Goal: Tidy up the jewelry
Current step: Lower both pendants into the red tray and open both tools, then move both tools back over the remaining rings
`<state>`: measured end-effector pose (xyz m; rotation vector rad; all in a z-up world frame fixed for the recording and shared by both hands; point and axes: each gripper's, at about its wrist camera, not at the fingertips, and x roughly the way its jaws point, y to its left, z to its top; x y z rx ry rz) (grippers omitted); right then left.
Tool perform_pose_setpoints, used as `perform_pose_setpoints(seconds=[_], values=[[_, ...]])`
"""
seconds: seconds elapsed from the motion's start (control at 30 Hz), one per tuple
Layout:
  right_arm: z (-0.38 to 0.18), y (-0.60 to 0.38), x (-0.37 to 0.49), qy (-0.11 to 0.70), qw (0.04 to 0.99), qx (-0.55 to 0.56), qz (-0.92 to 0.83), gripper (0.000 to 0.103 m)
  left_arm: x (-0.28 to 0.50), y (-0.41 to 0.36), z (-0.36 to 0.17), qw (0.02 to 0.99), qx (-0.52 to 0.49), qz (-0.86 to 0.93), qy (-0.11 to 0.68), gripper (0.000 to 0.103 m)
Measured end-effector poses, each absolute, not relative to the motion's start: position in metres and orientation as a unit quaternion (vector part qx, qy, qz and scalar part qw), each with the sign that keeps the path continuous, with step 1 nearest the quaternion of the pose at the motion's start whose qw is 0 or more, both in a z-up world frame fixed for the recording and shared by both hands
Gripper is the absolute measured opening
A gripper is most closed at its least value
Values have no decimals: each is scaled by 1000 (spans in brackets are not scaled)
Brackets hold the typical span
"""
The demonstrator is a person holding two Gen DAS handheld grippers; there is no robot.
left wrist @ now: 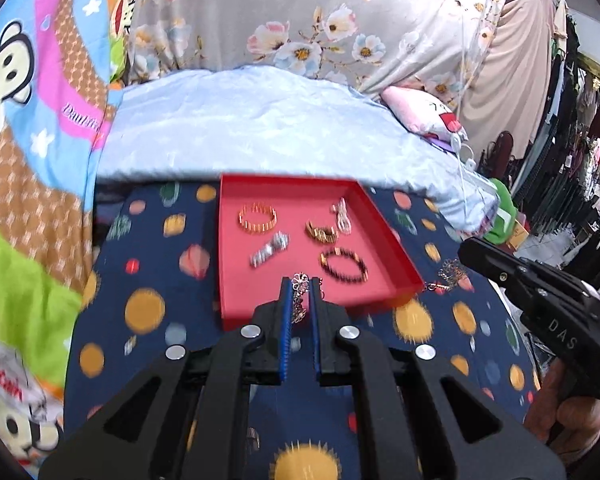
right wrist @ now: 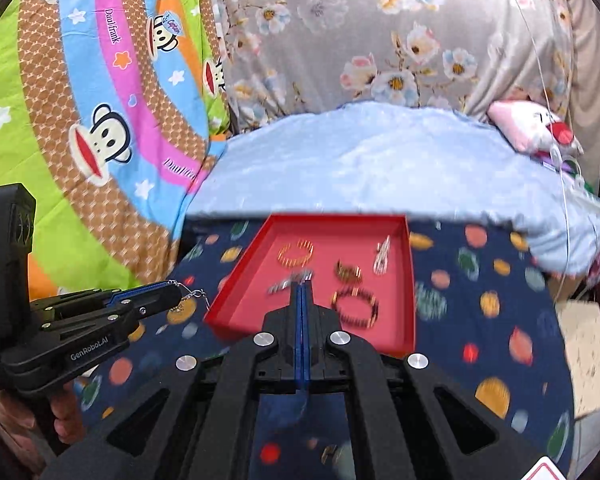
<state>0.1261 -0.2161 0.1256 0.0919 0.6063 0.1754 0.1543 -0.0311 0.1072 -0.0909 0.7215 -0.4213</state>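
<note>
A red tray point(left wrist: 384, 240) point(right wrist: 244, 292) sits on a dark blue spotted cloth. It holds a gold bracelet point(left wrist: 257, 218), a silver piece point(left wrist: 269, 251), a gold cuff point(left wrist: 321, 233), a dark beaded bracelet point(left wrist: 344, 266) and a silver clip point(left wrist: 341, 215). My left gripper point(left wrist: 301, 285) is shut on a thin chain with flower links point(left wrist: 300, 282), held over the tray's near edge; the chain dangles from it in the right wrist view point(right wrist: 188, 296). Another gold chain point(left wrist: 446, 276) lies on the cloth right of the tray. My right gripper point(right wrist: 302, 286) is shut and empty above the tray.
A pale blue quilt point(left wrist: 260, 128) lies behind the tray. Cartoon bedding point(right wrist: 80, 120) hangs at the left and floral fabric point(right wrist: 380, 40) at the back. A pink plush point(right wrist: 532, 128) lies at the right. The other hand's gripper point(left wrist: 540, 300) is at the right.
</note>
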Motion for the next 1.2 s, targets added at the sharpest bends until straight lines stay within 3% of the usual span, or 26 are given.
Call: perform_pose_setpoints(seconds=[0.23, 0.77, 0.87, 0.93, 1.0, 1.2], values=[[122, -216, 198, 304, 946, 54, 100, 0, 221, -57, 102, 912, -35, -207, 352, 7], [28, -247, 298, 398, 911, 76, 70, 0, 302, -97, 18, 871, -33, -214, 440, 10], [26, -257, 295, 395, 915, 68, 48, 3, 303, -95, 18, 879, -37, -194, 434, 41], [34, -263, 286, 380, 922, 62, 32, 13, 300, -91, 25, 890, -39, -174, 419, 62], [51, -268, 266, 352, 935, 45, 10, 22, 290, -81, 39, 906, -36, -148, 395, 71], [95, -287, 178, 298, 953, 46, -13, 31, 233, -36, 79, 934, -27, -92, 345, 86]])
